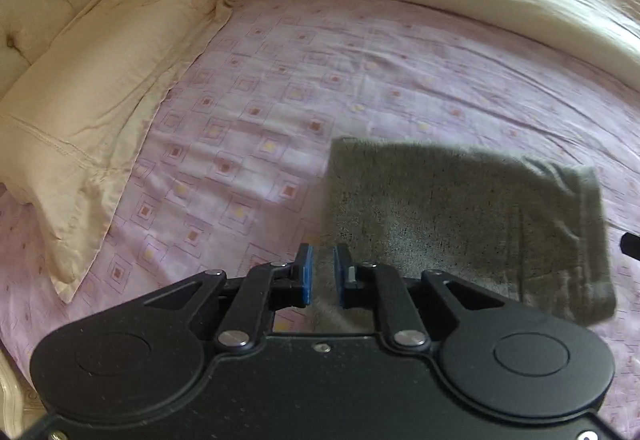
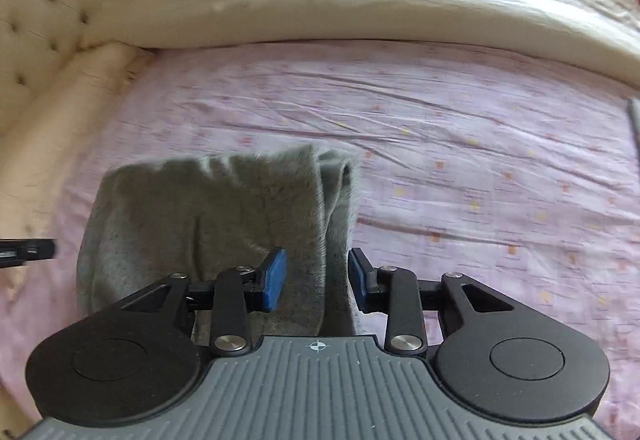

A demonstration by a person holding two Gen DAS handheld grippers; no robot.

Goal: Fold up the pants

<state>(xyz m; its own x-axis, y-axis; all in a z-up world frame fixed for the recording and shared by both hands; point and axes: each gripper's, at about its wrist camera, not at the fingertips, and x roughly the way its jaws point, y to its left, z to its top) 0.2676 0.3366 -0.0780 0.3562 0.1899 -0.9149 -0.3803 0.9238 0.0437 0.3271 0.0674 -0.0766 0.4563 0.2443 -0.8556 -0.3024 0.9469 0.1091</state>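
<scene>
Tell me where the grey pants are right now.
The folded grey pants lie on the pink bedsheet, right of the pillow, near both grippers.

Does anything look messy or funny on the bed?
Mostly tidy. The folded grey knit pants are a bit uneven: in the right wrist view the layers on their right edge bunch and stand apart instead of lying flat. The pink patterned bedsheet has some long wrinkles. Nothing looks spilled or broken.

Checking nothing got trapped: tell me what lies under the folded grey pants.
The pants rest on the pink patterned sheet, which shows all around them. Whatever lies directly beneath is covered by the fabric.
</scene>
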